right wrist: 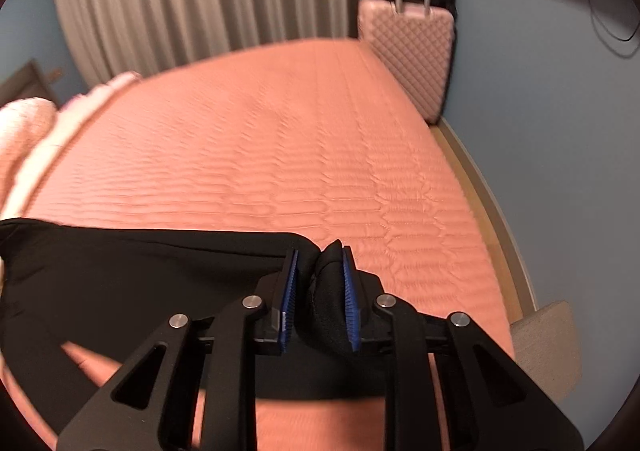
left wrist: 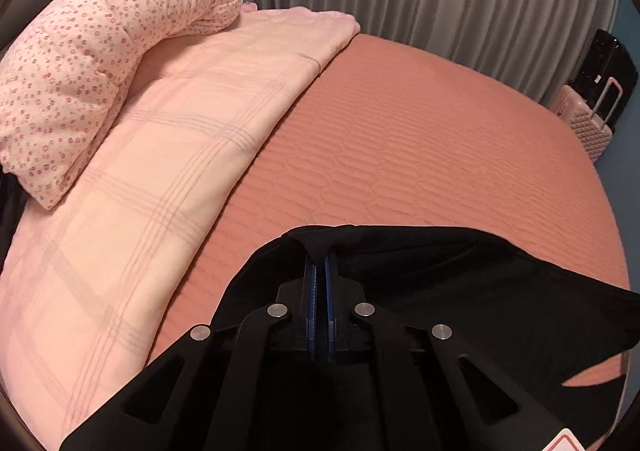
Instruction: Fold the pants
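Both our grippers — left (left wrist: 320, 271), right (right wrist: 318, 283) — have fingers clamped on the black pants (left wrist: 460, 275), lifted over the bed (left wrist: 400, 139) at lower frame — folding seems barely begun.

Cloth on cloth, with hard matt tooling

The pants (right wrist: 140, 271) are matt black cloth; the bed cover (right wrist: 280, 155) is quilted salmon fabric with stitched ridges. Both the left gripper (left wrist: 320, 271) and right gripper (right wrist: 320, 279) look matt black plastic, with ribbed blue pads (right wrist: 290, 291) and shiny metal rivets (left wrist: 278, 309).
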`<state>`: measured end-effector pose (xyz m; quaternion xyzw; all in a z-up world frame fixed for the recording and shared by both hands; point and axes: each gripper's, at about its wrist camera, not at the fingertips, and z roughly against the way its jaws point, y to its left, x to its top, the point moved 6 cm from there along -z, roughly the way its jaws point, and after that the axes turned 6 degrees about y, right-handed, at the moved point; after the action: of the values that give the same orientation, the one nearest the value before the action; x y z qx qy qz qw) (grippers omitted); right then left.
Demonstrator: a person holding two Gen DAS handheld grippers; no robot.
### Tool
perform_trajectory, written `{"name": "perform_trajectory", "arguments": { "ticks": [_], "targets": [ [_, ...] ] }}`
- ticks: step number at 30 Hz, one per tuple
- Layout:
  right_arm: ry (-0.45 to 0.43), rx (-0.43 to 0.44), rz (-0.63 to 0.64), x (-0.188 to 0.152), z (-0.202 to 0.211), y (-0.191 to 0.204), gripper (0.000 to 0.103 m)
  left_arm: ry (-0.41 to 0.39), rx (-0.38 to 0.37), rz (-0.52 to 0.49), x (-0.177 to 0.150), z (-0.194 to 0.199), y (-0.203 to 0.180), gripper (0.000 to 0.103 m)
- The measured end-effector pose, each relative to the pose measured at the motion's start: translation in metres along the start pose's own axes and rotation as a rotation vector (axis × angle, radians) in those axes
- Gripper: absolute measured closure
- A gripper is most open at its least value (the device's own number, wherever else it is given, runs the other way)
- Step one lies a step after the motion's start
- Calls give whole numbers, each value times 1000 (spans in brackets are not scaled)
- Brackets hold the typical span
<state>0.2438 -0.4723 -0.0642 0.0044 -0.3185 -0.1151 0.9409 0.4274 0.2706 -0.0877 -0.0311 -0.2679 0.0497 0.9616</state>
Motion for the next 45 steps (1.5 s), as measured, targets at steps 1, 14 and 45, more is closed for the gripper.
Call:
{"name": "perform_trajectory", "arguments": {
  "ticks": [1,14,45],
  "targets": [
    [-15,15,16,-12,25,2,83,-14,-13,-7,-10,21,4,100],
    [185,1,170,-187,96,-14,83,159,183,0,-203,72,107,98],
    [228,-19,-40,-188,19,-70,90,23,206,-321,-281,76,-215,72]
  ]
}}
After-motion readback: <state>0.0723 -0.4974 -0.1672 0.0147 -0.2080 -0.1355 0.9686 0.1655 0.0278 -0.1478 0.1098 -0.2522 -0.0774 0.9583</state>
